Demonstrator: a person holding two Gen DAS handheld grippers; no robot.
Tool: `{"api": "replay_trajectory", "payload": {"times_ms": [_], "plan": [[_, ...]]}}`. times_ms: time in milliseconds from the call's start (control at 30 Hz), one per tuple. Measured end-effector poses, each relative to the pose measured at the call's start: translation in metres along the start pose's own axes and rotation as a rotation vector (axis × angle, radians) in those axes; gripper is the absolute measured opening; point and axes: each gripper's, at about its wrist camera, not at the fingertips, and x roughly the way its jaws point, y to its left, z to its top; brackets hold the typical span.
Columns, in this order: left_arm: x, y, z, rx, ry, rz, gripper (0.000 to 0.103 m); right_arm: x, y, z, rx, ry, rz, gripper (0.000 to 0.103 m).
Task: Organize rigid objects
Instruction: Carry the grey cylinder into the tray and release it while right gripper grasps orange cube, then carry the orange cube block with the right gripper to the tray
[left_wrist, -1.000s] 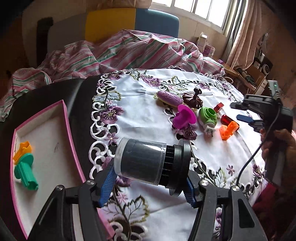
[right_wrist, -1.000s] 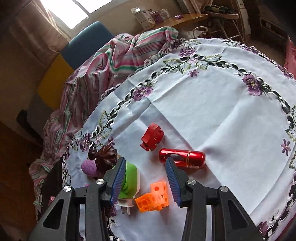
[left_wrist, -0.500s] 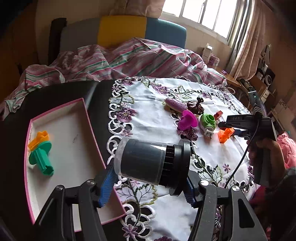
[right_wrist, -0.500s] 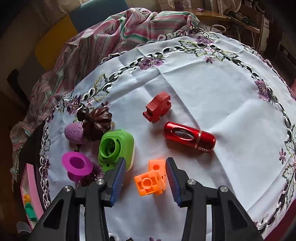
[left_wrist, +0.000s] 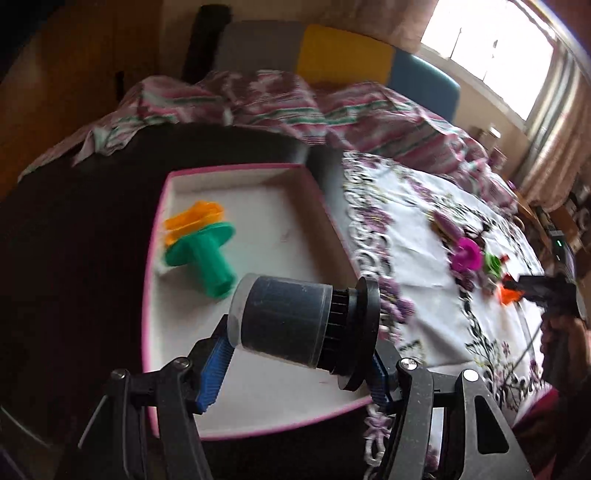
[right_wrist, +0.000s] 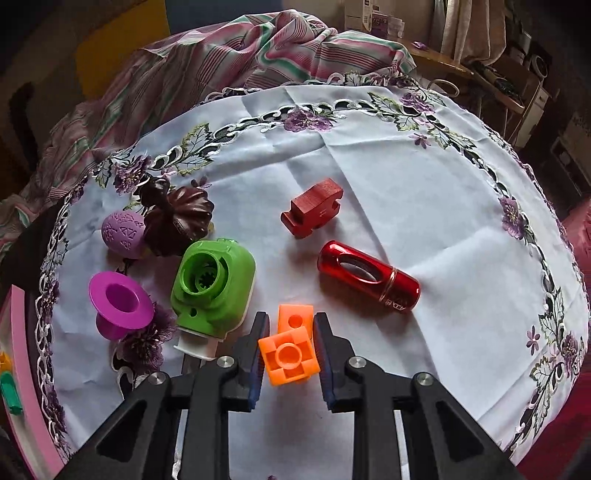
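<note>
My left gripper (left_wrist: 295, 354) is shut on a dark cylinder with a black ribbed cap (left_wrist: 295, 325) and holds it over the pink-rimmed tray (left_wrist: 258, 173). A green flanged peg (left_wrist: 207, 258) and an orange piece (left_wrist: 192, 218) lie in the tray. My right gripper (right_wrist: 290, 336) has its jaws close around an orange block (right_wrist: 290, 354) on the tablecloth; the pads look to touch its sides. Beside it lie a green plug adapter (right_wrist: 214, 288), a red metal cylinder (right_wrist: 369, 280), a red wooden block (right_wrist: 314, 210), a magenta flanged peg (right_wrist: 118, 302), a brown pumpkin shape (right_wrist: 177, 218) and a purple egg (right_wrist: 122, 232).
The white embroidered tablecloth (right_wrist: 406, 177) covers the round table, whose dark top (left_wrist: 74, 258) shows around the tray. A striped blanket (right_wrist: 221, 55) lies behind the table. The tray edge shows at the left of the right wrist view (right_wrist: 18, 332).
My left gripper has swung left with the cylinder, from above the cloth to over the tray. My right gripper has moved onto the orange block and narrowed around it.
</note>
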Motion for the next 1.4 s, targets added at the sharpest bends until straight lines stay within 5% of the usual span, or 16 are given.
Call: {"api": "replay_trajectory", "payload": {"times_ms": [200,467,833,1100,1400], "plan": [[0.017,0.027,0.039,-0.082,-0.007,0.003,0.064,-0.002,0.006,0.001,-0.029,-0.022,-0.008,0.024],[0.063,0.021,0.090,-0.044,-0.020,0.054,0.064,0.001,0.011,0.001,-0.060,-0.020,-0.016,0.024],[0.123,0.015,0.099,0.052,0.053,0.148,0.065,0.003,0.014,0.002,-0.072,-0.018,-0.022,0.024],[0.080,0.017,0.090,0.036,-0.048,0.156,0.073,0.004,0.013,0.002,-0.071,-0.017,-0.031,0.024],[0.003,0.011,0.039,0.000,-0.135,0.156,0.080,0.004,0.015,0.001,-0.083,-0.025,-0.045,0.024]]}}
